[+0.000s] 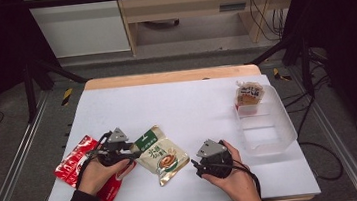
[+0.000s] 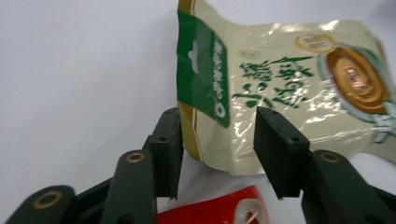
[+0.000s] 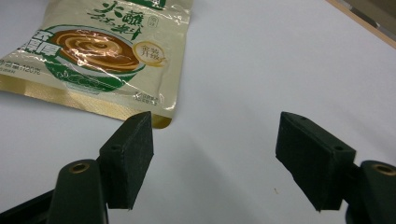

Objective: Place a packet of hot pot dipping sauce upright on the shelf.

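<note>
Your left claw point(image 2: 217, 154): jaws half open astride the green-topped sauce packet's point(image 2: 280, 84) corner, pads not pressing. Your right claw point(image 3: 215, 158): wide open, empty.

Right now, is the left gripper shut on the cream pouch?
Not yet: left gripper straddles the cream pouch corner, gaps beside both pads.

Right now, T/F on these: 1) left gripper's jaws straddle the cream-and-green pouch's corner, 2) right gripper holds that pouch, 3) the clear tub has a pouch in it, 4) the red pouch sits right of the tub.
1) True: the left gripper has its jaws either side of the cream-and-green pouch at its green header corner.
2) False: the right gripper is open on bare table.
3) True: an orange pouch stands in the clear tub.
4) False: the red pouch lies far left.
</note>
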